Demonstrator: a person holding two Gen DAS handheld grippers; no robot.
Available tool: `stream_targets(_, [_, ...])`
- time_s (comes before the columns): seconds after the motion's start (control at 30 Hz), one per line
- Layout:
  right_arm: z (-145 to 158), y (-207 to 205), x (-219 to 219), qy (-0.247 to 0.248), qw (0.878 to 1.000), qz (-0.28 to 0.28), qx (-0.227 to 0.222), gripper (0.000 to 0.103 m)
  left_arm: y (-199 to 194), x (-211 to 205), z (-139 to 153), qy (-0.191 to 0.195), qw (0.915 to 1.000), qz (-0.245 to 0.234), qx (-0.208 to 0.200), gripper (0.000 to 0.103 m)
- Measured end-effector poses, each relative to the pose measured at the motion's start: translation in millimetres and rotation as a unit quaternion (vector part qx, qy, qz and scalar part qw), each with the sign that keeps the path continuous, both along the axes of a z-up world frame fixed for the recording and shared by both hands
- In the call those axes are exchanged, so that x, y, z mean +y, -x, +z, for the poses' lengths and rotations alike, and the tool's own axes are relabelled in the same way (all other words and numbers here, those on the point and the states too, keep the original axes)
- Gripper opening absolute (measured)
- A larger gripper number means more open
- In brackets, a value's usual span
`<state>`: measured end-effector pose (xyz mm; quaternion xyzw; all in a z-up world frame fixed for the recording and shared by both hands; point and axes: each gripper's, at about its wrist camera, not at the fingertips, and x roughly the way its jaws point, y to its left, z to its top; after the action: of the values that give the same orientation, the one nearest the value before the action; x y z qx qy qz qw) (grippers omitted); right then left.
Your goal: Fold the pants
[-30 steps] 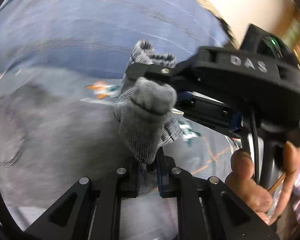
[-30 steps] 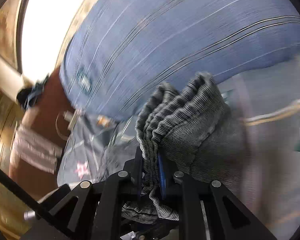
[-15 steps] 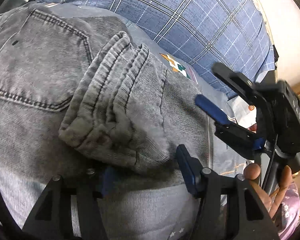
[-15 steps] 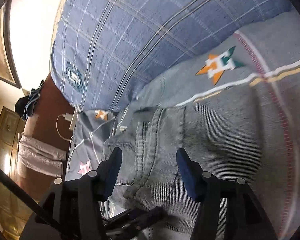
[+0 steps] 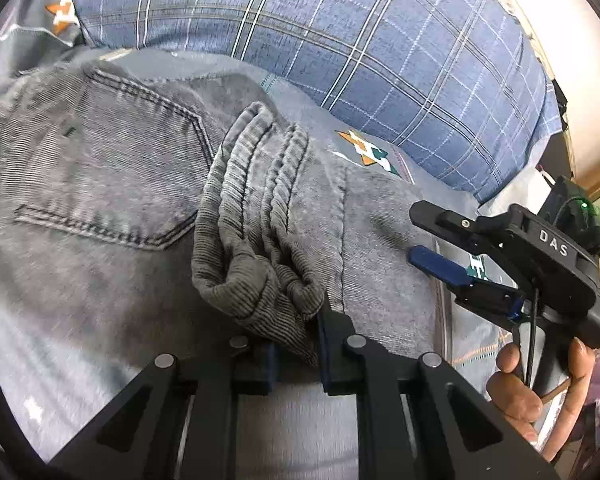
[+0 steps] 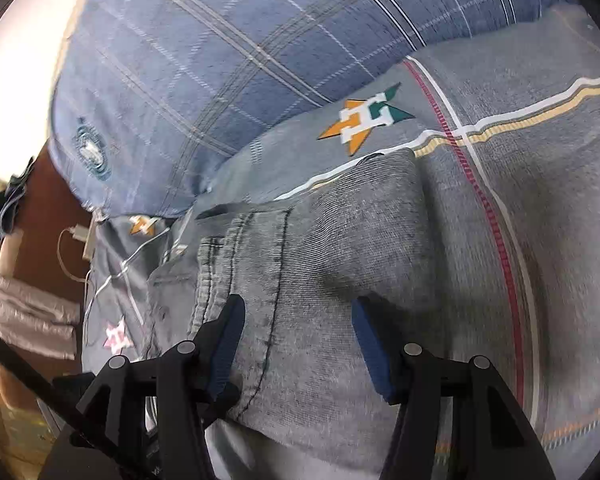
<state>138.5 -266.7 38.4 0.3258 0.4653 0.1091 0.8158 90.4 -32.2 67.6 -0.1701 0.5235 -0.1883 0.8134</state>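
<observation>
Currently the grey pants lie on the bed sheet, in front of a blue plaid pillow, with the bunched leg cuffs brought up over the seat and back pocket.

Left claw: jaws have just been closing and now stand nearly together, pinching the lower edge of the cuff bundle.
Right claw: jaws apart, hovering over the flat denim, gripping nothing.

Risks, as judged:
- One-sided hold. If the left claw lifts or drags, the stacked cuffs may slide off square and skew the fold.
- Bundle is thick and rumpled; a shallow pinch may catch only the top layer and peel it from the rest.
- Right claw's lower pad sits near the cloth; a careless closing could ruck a smooth panel.
- Soft bedding gives under pressure, so creases may not set.
</observation>
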Motion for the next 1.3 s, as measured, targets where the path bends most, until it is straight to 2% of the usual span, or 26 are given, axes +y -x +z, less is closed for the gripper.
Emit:
stream_targets(0.07, [-3,10,6,0.023,1.000,0.002,0.000,0.062,0,-1,-12,-0.016,0.9998,0.004,0.013,0.017])
stream_targets(0.13, [-15,11,14,0.047,0.999,0.006,0.018,0.062,-1,-1,-24,-0.023,0.9995,0.002,0.020,0.018])
stream_targets(0.3, [-14,10,22,0.079,0.997,0.011,0.007,0.062,2,-6,-11,-0.035,0.9993,-0.006,-0.011,0.020])
stream_targets(0.37, [-17,9,25,0.085,0.996,0.016,0.011,0.065,2,-4,-14,-0.038,0.9992,-0.007,-0.003,0.025])
stream_targets(0.47, [-20,8,26,0.089,0.996,0.017,0.014,0.067,-3,0,-20,-0.024,0.9997,-0.003,0.009,0.027])
stream_targets(0.5, [-20,7,25,0.085,0.996,0.018,0.014,0.070,-3,1,-19,-0.022,0.9997,-0.003,0.011,0.029])
stream_targets(0.57, [-21,7,22,0.069,0.997,0.017,0.014,0.073,-2,2,-16,-0.021,0.9998,-0.002,0.007,0.042])
stream_targets(0.67, [-22,6,19,0.042,0.999,0.017,0.013,0.079,-2,4,-11,-0.028,0.9996,0.002,-0.007,0.048])
stream_targets(0.87, [-28,4,10,-0.015,1.000,0.019,0.011,0.089,-6,12,-6,-0.025,0.9996,0.011,-0.009,0.050])
stream_targets(0.97, [-28,5,10,-0.019,1.000,0.021,0.006,0.090,-6,23,4,-0.021,0.9993,0.026,-0.015,0.051])
stream_targets(1.0, [-28,6,12,-0.015,1.000,0.024,0.001,0.090,-4,29,11,-0.024,0.9990,0.031,-0.024,0.052])
stream_targets(1.13, [-25,12,22,0.019,1.000,0.017,-0.018,0.090,12,57,30,-0.041,0.9952,0.063,-0.062,0.070])
stream_targets(1.23, [-23,18,33,0.063,0.997,-0.002,-0.035,0.090,25,84,31,-0.078,0.9892,0.093,-0.082,0.070])
stream_targets(1.3, [-20,24,42,0.095,0.994,-0.005,-0.045,0.090,30,102,28,-0.095,0.9859,0.112,-0.080,0.070])
